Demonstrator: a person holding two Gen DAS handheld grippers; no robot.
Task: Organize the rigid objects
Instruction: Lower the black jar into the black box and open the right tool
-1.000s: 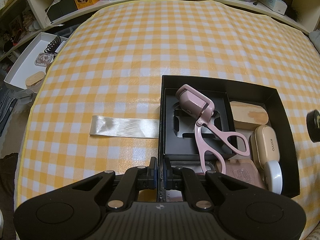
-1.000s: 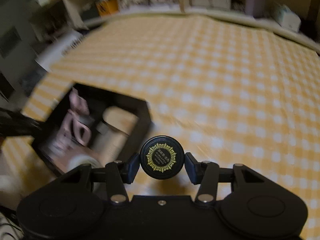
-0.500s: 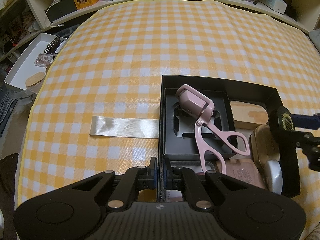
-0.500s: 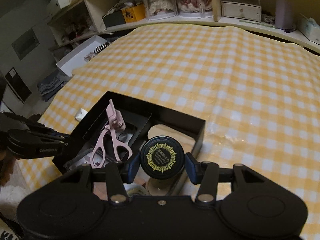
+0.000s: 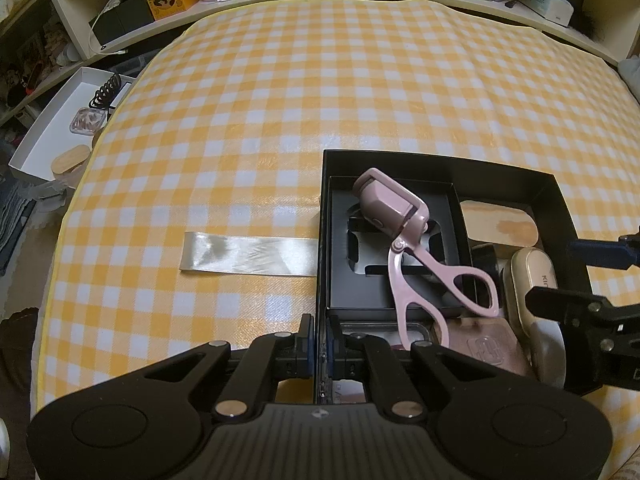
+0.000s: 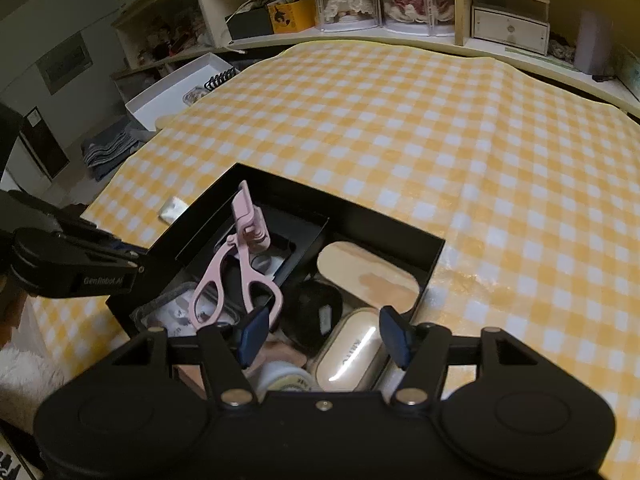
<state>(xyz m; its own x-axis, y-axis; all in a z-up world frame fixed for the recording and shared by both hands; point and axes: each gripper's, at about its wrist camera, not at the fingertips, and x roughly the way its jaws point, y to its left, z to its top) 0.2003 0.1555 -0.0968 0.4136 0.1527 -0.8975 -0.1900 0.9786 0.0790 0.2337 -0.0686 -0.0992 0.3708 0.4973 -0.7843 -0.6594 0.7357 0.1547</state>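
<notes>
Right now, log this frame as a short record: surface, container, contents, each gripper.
surface: checked cloth
container: black box
contents: pink eyelash curler, wooden lid, cream case, round black tin
left gripper: shut on the box's near wall
right gripper: jaws opening over the box, nothing between them

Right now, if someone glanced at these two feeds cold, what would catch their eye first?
Probably the pink eyelash curler, propped across the small inner tray in the black box on the yellow checked tablecloth. Next, the left gripper pinching the box's near wall, and the right gripper over the box's crowded end, jaws opening, nothing between them.
</notes>
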